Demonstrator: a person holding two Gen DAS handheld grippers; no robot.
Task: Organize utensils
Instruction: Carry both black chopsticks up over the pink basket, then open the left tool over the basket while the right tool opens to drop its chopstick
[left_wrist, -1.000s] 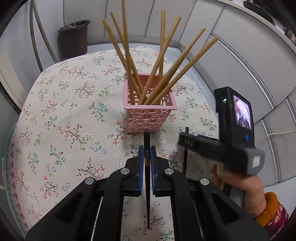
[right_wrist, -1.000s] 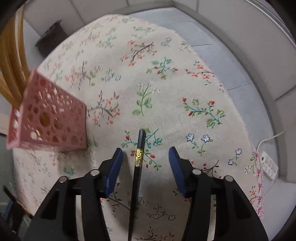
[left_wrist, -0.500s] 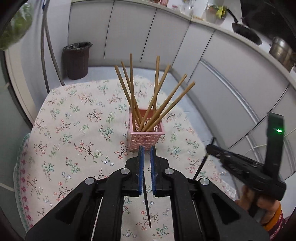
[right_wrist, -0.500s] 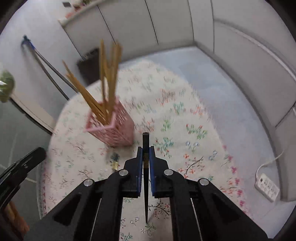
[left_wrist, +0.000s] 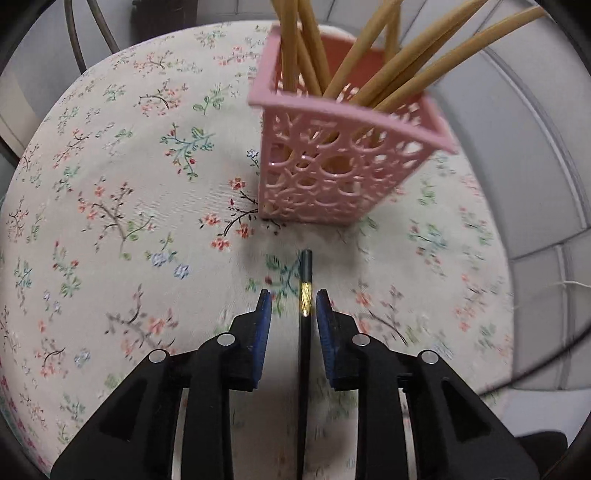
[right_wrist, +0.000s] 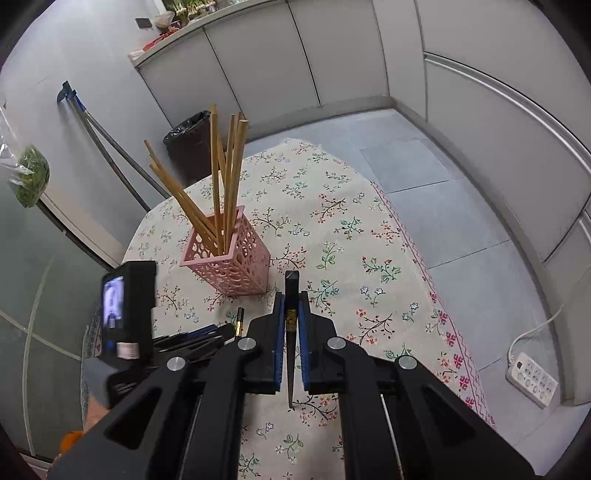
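Left tongs (left_wrist: 293, 314) have just been opening, black chopstick (left_wrist: 306, 291) loose between them — it may roll. Right tongs (right_wrist: 291, 314) clamp another chopstick (right_wrist: 291, 295).

Pink lattice basket (left_wrist: 343, 173) pierced with round holes; tan wooden chopsticks (right_wrist: 225, 173); black chopstick (left_wrist: 305, 295) with gold band; cream tablecloth (left_wrist: 122, 177) sprigged with red, blue, green flowers; black bin (right_wrist: 186, 144).
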